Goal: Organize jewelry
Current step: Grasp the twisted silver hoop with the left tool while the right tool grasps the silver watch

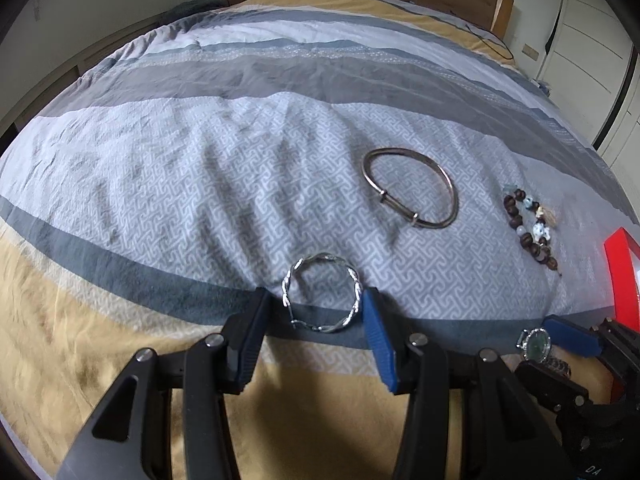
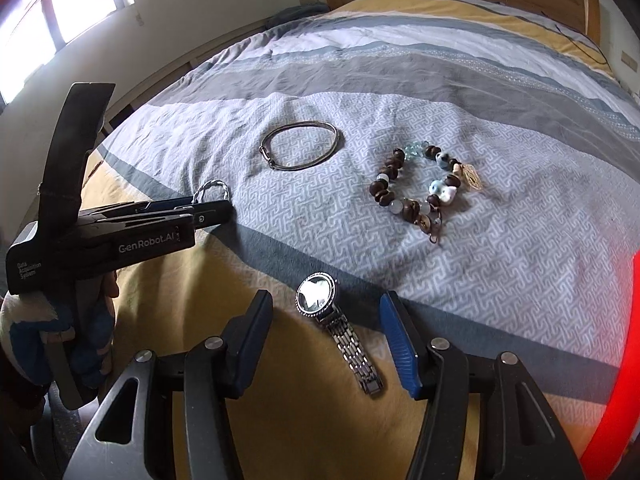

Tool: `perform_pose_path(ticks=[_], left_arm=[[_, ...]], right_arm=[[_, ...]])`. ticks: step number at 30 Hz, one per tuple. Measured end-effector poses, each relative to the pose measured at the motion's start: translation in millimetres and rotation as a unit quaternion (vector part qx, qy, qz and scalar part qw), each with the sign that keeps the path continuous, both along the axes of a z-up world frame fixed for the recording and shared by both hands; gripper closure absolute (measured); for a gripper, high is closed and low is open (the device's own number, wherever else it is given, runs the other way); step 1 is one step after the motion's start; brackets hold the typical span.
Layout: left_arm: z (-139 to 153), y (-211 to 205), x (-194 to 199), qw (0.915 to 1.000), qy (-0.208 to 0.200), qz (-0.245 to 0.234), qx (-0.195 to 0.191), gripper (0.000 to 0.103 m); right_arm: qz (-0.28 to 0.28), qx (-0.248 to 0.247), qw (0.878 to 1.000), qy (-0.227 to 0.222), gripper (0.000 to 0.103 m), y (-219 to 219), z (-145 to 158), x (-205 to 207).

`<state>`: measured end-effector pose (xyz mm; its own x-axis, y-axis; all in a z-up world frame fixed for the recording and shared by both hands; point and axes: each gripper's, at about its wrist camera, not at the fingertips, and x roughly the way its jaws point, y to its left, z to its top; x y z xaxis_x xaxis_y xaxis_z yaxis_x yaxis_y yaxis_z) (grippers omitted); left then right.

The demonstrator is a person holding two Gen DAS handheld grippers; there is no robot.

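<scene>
**Both grippers straddling jewelry on the bed**

Left wrist view: the left gripper [image 1: 316, 312] has its fingers apart around the twisted bangle [image 1: 322, 294], which lies flat on the bed [image 1: 200, 160]. The pads look close to its sides; contact cannot be confirmed. A plain bangle [image 1: 412, 188] and bead bracelet [image 1: 530, 224] lie farther right.

Right wrist view: the right gripper [image 2: 326, 316] has its fingers apart, clear of the watch [image 2: 320, 300] between them. Risk: closing on the soft quilt may pinch fabric, or the thin band may slip out sideways.
</scene>
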<state>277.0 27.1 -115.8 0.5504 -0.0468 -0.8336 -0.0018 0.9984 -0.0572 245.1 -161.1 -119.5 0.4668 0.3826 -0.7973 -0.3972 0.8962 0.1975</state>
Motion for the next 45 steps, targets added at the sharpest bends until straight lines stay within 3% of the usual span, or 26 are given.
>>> perform_pose_path(ticks=[5, 17, 21, 28, 38, 45], left_arm=[[-2.7, -0.6, -1.4, 0.9999, -0.016, 0.0, 0.001, 0.058], [-4.0, 0.8, -4.5, 0.9994, -0.031, 0.002, -0.013, 0.06], [-3.5, 2.3, -4.9, 0.9993, -0.032, 0.003, -0.016, 0.065], [1.5, 3.2, -6.6, 0.9993, -0.035, 0.004, -0.017, 0.068], [14.3, 2.6, -20.2, 0.9995, -0.027, 0.007, -0.015, 0.068], [36.2, -3.6, -46.0, 0.9994, -0.031, -0.004, -0.013, 0.068]], right_arm=[[-0.006, 0.011, 1.0, -0.009, 0.063, -4.5, -4.9, 1.6], [-0.003, 0.008, 0.999, -0.044, 0.065, -3.7, -8.8, -7.0], [0.001, -0.007, 0.998, -0.06, 0.075, 2.1, -7.9, -11.2], [0.008, 0.007, 0.998, -0.057, 0.08, -0.8, -5.7, -10.4], [-0.005, 0.041, 0.998, -0.04, 0.081, -12.9, 13.3, -25.6], [-0.013, 0.05, 0.997, -0.057, 0.082, -18.8, 47.8, -48.9]])
